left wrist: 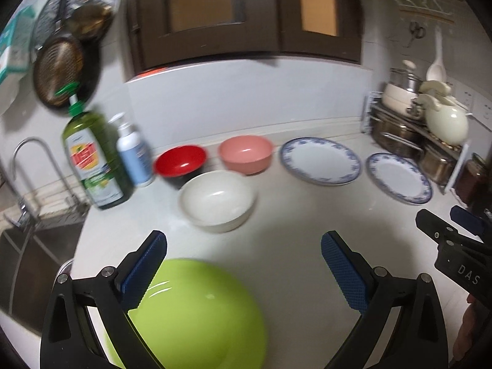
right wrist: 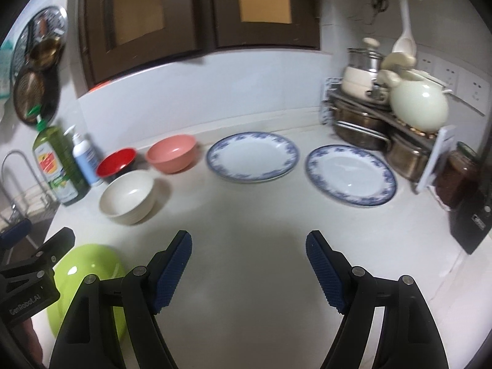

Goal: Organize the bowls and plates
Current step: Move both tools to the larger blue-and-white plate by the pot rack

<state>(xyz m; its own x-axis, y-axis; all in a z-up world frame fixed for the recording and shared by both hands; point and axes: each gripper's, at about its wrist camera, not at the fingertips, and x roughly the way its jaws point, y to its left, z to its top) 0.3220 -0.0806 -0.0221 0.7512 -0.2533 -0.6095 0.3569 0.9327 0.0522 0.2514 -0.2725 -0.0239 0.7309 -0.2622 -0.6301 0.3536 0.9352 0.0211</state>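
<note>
While both the left gripper (left wrist: 244, 272) and right gripper (right wrist: 249, 272) gape wide and empty over the counter (right wrist: 246, 215), a green bowl (left wrist: 196, 313) sits near left.

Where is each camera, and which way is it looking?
Left wrist: rides the left gripper, looking down over the green bowl toward the white bowl; its open fingers show.
Right wrist: rides the right gripper, facing two blue-rimmed plates; open fingers, nothing between.
Shared: the same counter, bowls and plates; each sees the other gripper.
</note>
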